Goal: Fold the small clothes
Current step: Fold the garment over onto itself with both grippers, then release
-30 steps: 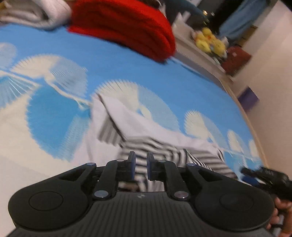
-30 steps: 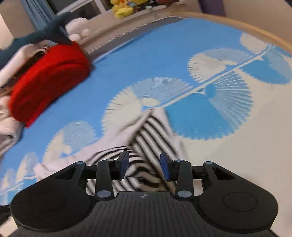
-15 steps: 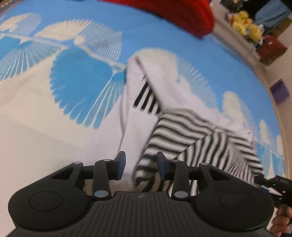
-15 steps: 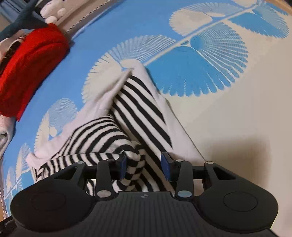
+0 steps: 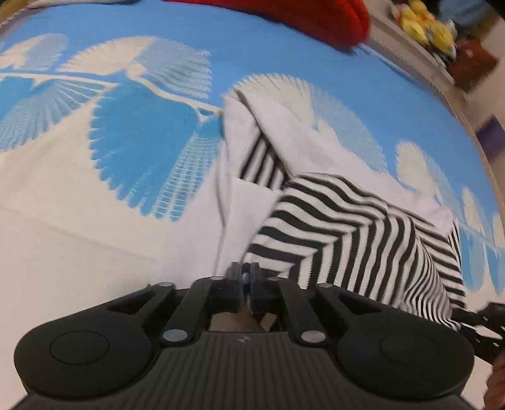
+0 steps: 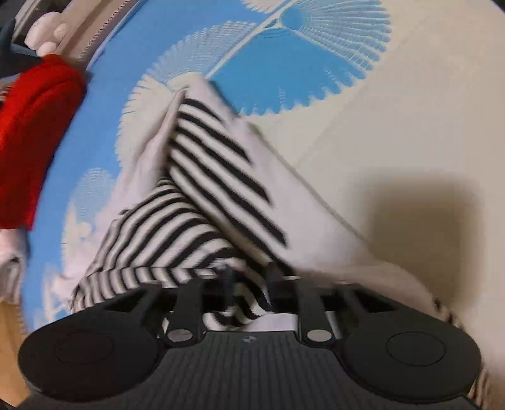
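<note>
A black-and-white striped garment [image 5: 356, 233] with white panels lies partly folded on the blue-and-cream patterned mat [image 5: 142, 148]. My left gripper [image 5: 245, 273] is shut at the garment's near edge, its tips pinching the white and striped cloth. In the right wrist view the striped garment [image 6: 202, 202] fills the middle. My right gripper [image 6: 249, 277] is open, its jaws apart astride a bunched striped fold. The cloth lies between and under the fingers, and the view is blurred. The right gripper's body also shows in the left wrist view [image 5: 483, 325].
A red knitted garment [image 5: 303, 15] lies at the far edge of the mat, also in the right wrist view [image 6: 28, 132]. Yellow plush toys [image 5: 423, 22] sit on a ledge behind. Pale folded cloth [image 6: 9, 252] lies at the left.
The left gripper opened half a second ago and has now closed on the garment's near edge. Both grippers have moved lower and closer to the cloth; the right stays open.
</note>
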Available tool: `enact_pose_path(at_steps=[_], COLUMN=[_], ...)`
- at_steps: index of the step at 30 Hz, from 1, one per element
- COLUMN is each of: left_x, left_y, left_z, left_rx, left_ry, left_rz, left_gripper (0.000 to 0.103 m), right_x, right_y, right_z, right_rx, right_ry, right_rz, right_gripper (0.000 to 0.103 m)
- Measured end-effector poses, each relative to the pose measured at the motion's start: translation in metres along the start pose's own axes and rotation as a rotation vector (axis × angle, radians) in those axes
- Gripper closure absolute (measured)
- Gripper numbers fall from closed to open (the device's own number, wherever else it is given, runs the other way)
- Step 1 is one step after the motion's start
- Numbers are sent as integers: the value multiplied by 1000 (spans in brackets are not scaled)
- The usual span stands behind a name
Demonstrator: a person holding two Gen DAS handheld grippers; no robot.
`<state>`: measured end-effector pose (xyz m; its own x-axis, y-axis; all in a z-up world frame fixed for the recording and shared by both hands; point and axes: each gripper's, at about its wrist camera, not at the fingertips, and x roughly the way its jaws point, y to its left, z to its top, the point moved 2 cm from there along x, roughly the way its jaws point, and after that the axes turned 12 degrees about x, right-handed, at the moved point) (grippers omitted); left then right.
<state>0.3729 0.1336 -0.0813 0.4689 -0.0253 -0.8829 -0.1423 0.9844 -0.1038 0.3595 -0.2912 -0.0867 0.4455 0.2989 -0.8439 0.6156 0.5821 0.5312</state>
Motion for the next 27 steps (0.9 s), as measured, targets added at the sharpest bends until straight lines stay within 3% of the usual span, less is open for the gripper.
enact_pose_path(at_steps=[2,5,7,9,11,13,16,18,20,23,26,27], left_x=[-20,-43,-39,-26,-3,16,3,-10,-9,19,-6,-26], left_y=[-8,-19,-30,-33,-30,-21,-23,-27,-28,-24,-24,-26], left_z=[7,12,12,6,0,-8,-1,4,6,-7,-6,-4], left_rx=[57,103,113,92,64,46,61,80,98,144,153,164], left_ry=[-103,-234,-225,-159,-35,56,14,-51,-68,58,4,-54], left_rz=[15,-30,-83,-120,-119,-49,-52,-75,-100,-63,-67,-80], left_gripper=[94,94,94,94,94,95,94,93,89,86,86,86], right_x=[-17,-43,-54,-58,-51,-26,6,7,0,4,-3,-11], right_y=[16,37,45,43,41,34,16,12,18,18,14,18], right_z=[-4,-11,-12,-11,-9,-4,-5,-3,-2,-2,-3,-4], right_rx=[-88,-218,-277,-286,-266,-208,-184,-155,-194,-234,-205,-208], right_ry=[-83,-234,-305,-317,-266,-127,-32,-24,-59,-58,-55,-80], right_rz=[12,45,83,123,165,164,-30,-18,4,-30,-25,-16], right_gripper=[66,58,58,58,58,58,60,60,60,60,60,59])
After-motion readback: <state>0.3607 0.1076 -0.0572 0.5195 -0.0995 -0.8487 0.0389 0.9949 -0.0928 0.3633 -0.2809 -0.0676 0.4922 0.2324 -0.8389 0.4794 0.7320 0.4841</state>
